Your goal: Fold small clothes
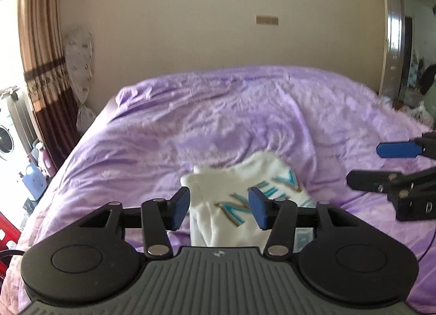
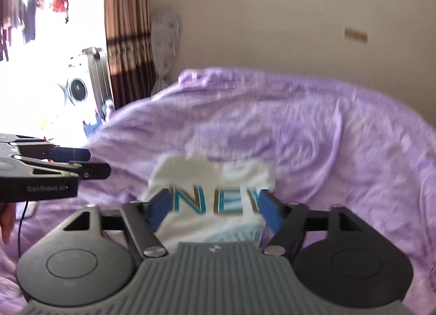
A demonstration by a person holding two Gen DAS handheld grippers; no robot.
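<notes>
On the bed: I see a wide purple bedspread (image 1: 245,113), thin and crinkled, rumpled into soft ridges toward the far wall.
Garment: a small white top (image 1: 239,200) lies on the bedspread in front of both my grippers, folded into a compact, roughly rectangular bundle; the cloth looks soft and a little fuzzy.
Print: blocky teal letters with gold edging run across the white top's front; from the right wrist view (image 2: 212,195) I read "NE" and part of another letter, but motion blur keeps me from being sure of the rest.
Left gripper: my left gripper (image 1: 218,206) hangs just above the near edge of the white top, its flat blue pads (image 1: 179,207) set apart with only air between them, gripping nothing.
Right gripper: my right gripper (image 2: 215,210) sits over the same bundle from the other side, jaws spread wide, wider than the printed letters, and empty.
Cross view: from the left wrist camera the right gripper (image 1: 368,165) shows side-on at the right edge, one blue pad above one black finger, with a clear gap.
Left side of room: a brown striped curtain (image 1: 41,70) hangs in heavy vertical folds beside a white washing machine (image 2: 76,89) with a round door.
</notes>
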